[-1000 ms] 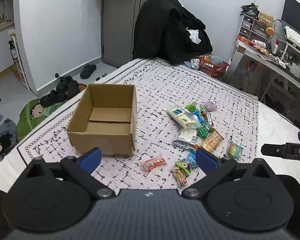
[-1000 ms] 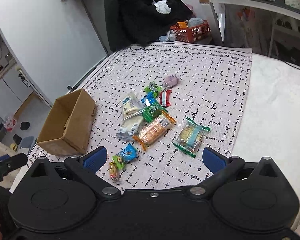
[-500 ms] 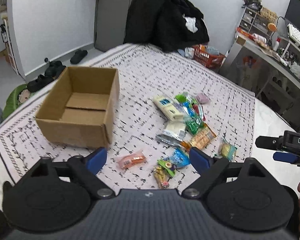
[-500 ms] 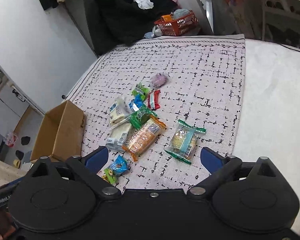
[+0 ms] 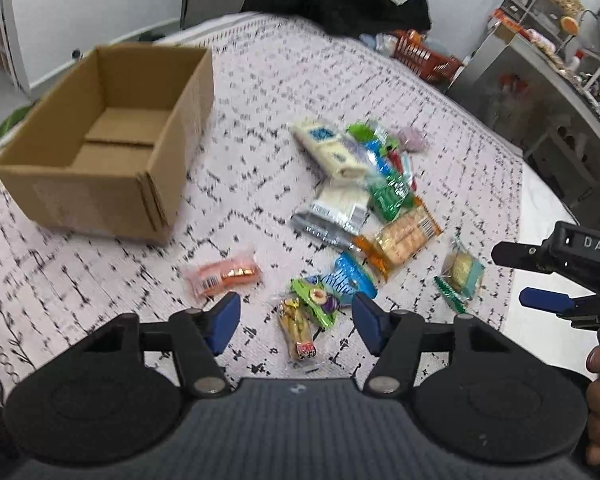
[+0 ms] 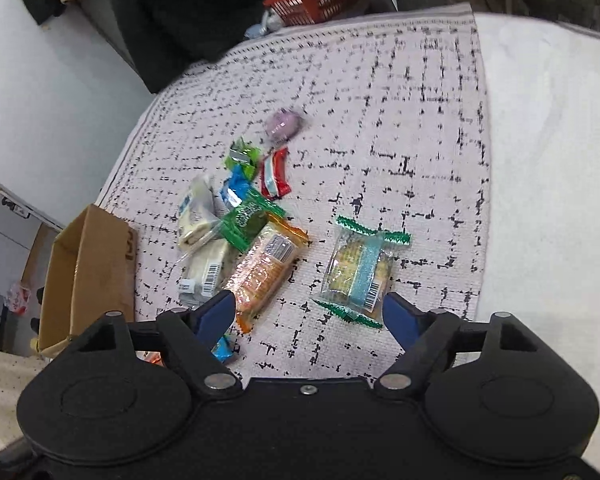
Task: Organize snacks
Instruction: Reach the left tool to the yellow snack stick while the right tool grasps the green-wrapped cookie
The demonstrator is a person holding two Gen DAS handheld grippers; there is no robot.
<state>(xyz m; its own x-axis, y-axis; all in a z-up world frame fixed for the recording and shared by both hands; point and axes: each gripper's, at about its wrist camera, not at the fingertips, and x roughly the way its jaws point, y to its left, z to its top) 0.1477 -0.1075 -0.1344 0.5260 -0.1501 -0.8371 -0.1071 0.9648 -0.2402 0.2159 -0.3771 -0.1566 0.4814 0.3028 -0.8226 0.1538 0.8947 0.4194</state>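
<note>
Grippers have dropped closer to the snacks: left gripper (image 5: pixel 296 316), jaws wide, over the yellow snack (image 5: pixel 298 332); right gripper (image 6: pixel 308 312), wide, nears the cracker pack (image 6: pixel 356 270) at 12 o'clock. Box (image 5: pixel 100 140) still empty, so picking starts now.

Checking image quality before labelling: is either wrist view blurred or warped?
Left wrist view: motion blur smears the snack pile and cardboard box; fisheye bends the bed's edges. Right wrist view: sharper, barcode on the green-edged cracker packet visible, far blanket blurred.
</note>
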